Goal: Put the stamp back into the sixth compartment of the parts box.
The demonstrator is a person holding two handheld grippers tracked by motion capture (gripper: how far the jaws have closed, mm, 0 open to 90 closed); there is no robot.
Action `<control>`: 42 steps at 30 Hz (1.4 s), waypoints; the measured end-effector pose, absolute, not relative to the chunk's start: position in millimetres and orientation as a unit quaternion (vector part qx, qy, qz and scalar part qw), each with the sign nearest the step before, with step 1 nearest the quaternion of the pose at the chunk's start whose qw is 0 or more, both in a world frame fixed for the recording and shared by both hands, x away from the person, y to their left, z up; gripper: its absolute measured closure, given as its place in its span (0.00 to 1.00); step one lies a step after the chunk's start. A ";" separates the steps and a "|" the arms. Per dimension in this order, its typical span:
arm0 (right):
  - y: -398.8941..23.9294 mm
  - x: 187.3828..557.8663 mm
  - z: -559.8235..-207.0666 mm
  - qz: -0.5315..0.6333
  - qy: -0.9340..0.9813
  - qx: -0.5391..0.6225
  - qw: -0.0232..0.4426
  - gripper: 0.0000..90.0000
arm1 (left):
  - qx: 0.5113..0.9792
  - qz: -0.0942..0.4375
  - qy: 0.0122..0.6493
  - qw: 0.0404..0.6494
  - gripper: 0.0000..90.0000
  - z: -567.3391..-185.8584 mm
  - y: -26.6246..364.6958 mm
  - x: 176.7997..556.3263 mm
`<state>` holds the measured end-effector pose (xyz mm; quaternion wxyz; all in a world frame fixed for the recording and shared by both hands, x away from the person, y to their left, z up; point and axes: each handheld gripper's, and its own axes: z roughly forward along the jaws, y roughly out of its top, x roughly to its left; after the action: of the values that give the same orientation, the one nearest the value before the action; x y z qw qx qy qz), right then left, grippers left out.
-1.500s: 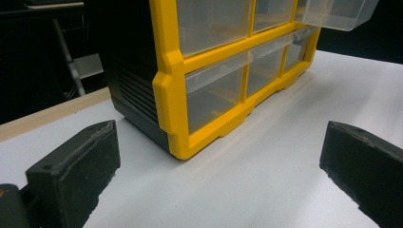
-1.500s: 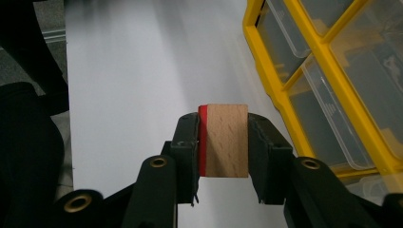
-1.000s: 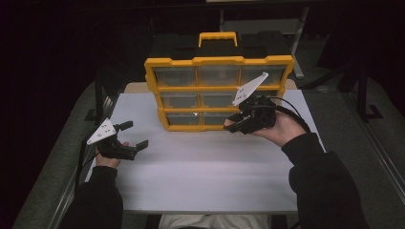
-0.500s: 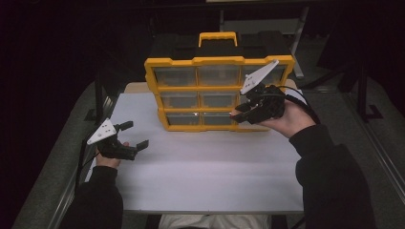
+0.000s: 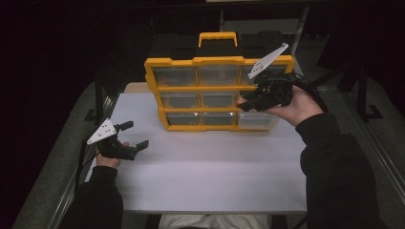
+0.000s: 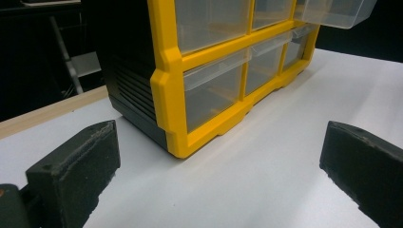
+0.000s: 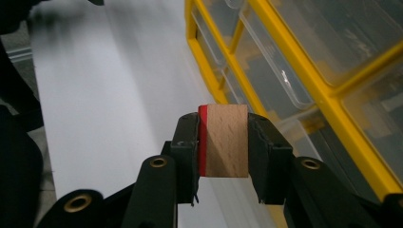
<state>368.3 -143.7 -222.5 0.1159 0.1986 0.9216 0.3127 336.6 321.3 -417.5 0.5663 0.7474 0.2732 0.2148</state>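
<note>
Pinching a red-faced pale wooden block (image 7: 223,140), right gripper (image 7: 223,142); left gripper (image 6: 218,175) jaws spread.

Organizer cabinet (image 5: 217,90) blocks table (image 5: 210,176) rear; bare surface open in front.

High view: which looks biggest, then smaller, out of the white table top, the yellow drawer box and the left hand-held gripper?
Largest to smallest:
1. White table top
2. Yellow drawer box
3. Left hand-held gripper, though it sits nearer the camera, so it may look bigger than it is.
</note>
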 end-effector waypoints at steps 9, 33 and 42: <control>-153.3 378.5 -217.4 0.314 0.916 0.218 0.120 0.72 | 0.747 0.215 0.274 0.567 0.00 -417.4 321.4 336.5; -175.7 397.6 -240.1 0.322 0.906 0.249 0.116 0.72 | 0.746 0.217 0.274 0.568 0.00 -417.2 321.8 336.6; -181.4 398.0 -254.9 0.323 0.905 0.254 0.110 0.72 | 0.747 0.216 0.273 0.566 0.00 -417.6 321.4 336.8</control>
<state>398.0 -181.4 -254.9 0.1099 0.2538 0.9052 0.3228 336.8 321.4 -417.6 0.5664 0.7468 0.2731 0.2164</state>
